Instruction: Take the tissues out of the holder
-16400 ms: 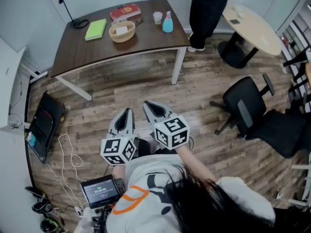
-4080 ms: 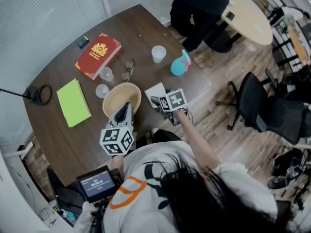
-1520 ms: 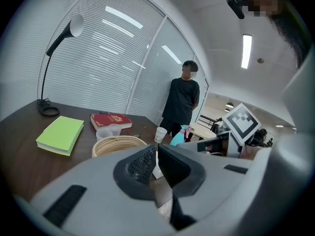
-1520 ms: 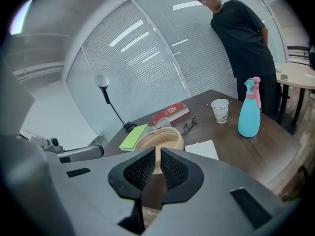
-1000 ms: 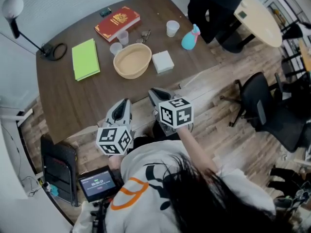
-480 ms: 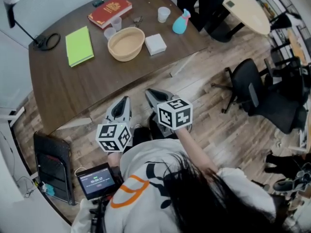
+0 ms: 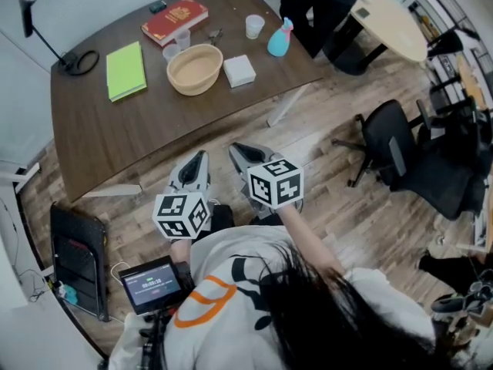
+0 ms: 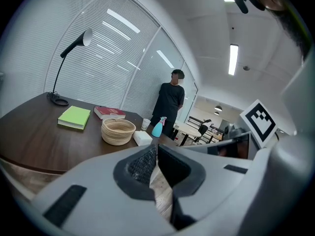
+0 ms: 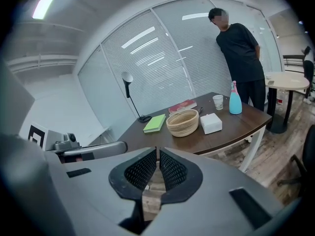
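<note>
Tissues [image 7: 239,70] on table [image 7: 115,137] just beside basket [image 7: 195,68], left gripper [image 7: 202,157] and right gripper [image 7: 236,149] both closed, empty, off the table

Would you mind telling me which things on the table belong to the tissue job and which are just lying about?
Part of the job: basket; tissues, lying beside it.
Just lying about: green notebook; red book; spray bottle; cups.

Dark wooden table [image 7: 131,145] on plank floor [image 7: 323,168]; right of table, black office chair [image 7: 393,149] and round pale table [image 7: 393,25]; behind table, blind-covered glass wall [image 9: 162,58].
</note>
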`<state>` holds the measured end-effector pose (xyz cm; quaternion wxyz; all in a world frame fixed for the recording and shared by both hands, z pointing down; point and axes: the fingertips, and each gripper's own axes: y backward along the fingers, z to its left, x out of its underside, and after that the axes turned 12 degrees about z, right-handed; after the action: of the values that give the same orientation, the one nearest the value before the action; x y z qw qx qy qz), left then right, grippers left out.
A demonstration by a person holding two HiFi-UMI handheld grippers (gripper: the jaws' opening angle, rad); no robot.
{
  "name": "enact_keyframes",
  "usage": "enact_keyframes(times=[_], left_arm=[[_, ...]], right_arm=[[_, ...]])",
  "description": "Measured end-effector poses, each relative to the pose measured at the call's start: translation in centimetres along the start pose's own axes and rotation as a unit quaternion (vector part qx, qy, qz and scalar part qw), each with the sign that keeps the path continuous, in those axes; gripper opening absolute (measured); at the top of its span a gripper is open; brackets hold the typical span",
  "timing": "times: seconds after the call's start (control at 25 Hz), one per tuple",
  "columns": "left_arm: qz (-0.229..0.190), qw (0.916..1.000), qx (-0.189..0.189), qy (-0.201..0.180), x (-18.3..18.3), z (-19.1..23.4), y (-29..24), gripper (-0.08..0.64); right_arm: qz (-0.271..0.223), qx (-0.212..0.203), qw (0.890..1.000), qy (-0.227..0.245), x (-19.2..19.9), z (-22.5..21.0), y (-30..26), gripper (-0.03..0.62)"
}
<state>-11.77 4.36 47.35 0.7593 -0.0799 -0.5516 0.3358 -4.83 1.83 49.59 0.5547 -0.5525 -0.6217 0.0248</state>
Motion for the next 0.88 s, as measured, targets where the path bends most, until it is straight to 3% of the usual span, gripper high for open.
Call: enact_keyframes(times=[0.2,0.88], left_arm=[[-0.009,0.9999,-0.009,0.004,1.1,-4.2,0.0,0.005],[-0.001,0.9993,-0.036,-0.002,8.0,-15.9,0.2,0.005]], right_arm=[[0.006,-0.005,0.999,0.038,1.4,-0.9,3.1,0.031],[0.007,-0.048,0.998,0.040,8.9,-4.6,11.8,0.031]])
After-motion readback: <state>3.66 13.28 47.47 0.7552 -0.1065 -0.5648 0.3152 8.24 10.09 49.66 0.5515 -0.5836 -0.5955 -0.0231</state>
